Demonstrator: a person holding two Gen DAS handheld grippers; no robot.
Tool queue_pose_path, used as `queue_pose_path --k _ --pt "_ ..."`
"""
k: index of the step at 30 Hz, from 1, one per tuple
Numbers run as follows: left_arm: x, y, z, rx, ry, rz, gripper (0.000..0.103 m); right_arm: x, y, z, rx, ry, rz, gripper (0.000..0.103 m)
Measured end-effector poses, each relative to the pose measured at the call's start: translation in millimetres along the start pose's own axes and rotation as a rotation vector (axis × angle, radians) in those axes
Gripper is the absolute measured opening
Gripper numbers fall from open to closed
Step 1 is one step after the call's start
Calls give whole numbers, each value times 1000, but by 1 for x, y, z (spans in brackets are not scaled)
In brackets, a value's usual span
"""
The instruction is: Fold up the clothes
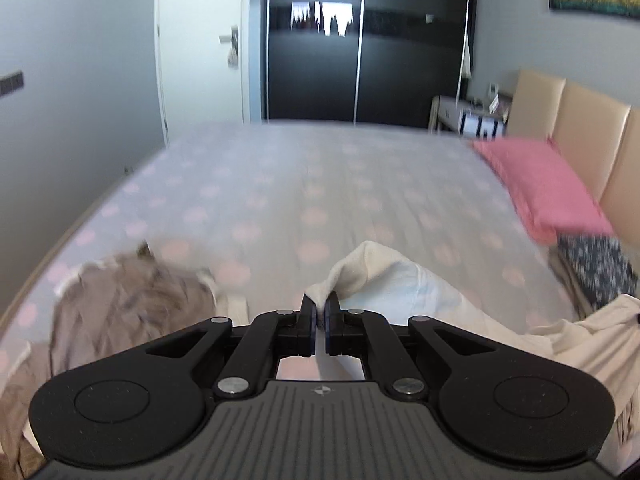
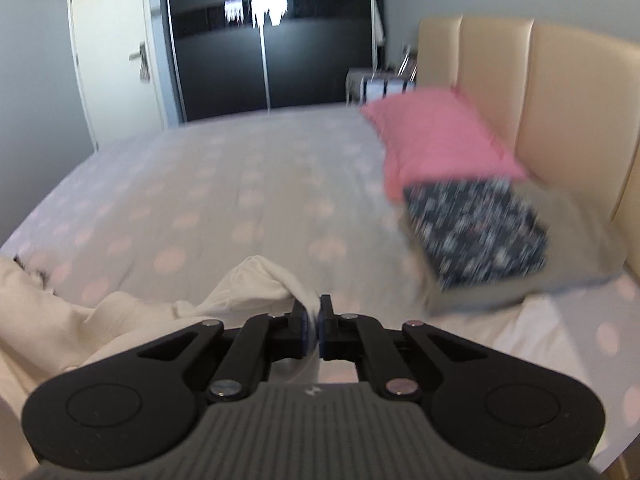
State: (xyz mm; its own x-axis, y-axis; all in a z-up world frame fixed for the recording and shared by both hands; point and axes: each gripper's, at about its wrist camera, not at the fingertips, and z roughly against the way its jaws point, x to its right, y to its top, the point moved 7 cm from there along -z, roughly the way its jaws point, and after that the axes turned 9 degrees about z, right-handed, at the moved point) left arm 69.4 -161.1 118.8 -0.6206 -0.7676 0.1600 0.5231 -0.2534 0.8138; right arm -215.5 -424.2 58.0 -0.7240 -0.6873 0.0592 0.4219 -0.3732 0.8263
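Bedspread (image 1: 304,184) lies open ahead; pink pillow (image 2: 436,140) and patterned stack (image 2: 476,232) crowd right.

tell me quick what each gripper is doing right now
Left gripper: shut on a fold of the cream garment.
Right gripper: shut on the cream garment too.

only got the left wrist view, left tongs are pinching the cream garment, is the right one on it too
Observer: Yes, the right tongs are shut on a bunched corner of the same cream garment.
Operator: whats past that dark patterned thing on my right edge
Observer: The folded dark patterned cloth lies on a grey pillow that your view cuts off.
Operator: and the pink pillow
Observer: The pink pillow leans against the beige headboard, just behind the grey one.
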Motion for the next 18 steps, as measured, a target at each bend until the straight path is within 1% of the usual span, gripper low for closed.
queue_pose_path --k 2,5,6,8,9,10,11,13,16,18 --pt "-4 24 16 68 -10 20 2 12 28 19 69 -31 -15 5" --pt "-9 48 35 137 -23 44 2 26 58 52 193 -90 -32 5" --pt "-11 51 39 150 -28 43 2 28 65 61 227 -109 -28 5" --pt "-13 52 41 153 -38 34 2 28 70 70 254 -131 3 5" --pt "-13 47 38 134 -34 15 2 28 66 69 240 -132 13 5" --pt "-14 40 30 98 -24 -5 2 27 63 67 224 -132 22 5" --pt "-16 30 19 46 -11 -17 2 26 52 58 178 -123 29 5" --pt "-24 -2 -9 -98 22 -45 2 25 28 38 80 -104 43 5" --pt "-36 -62 -53 -309 72 -102 2 21 -27 -1 -116 -75 80 5" --pt "-40 -100 -77 -428 114 -159 2 16 -66 -25 -253 -46 91 5"
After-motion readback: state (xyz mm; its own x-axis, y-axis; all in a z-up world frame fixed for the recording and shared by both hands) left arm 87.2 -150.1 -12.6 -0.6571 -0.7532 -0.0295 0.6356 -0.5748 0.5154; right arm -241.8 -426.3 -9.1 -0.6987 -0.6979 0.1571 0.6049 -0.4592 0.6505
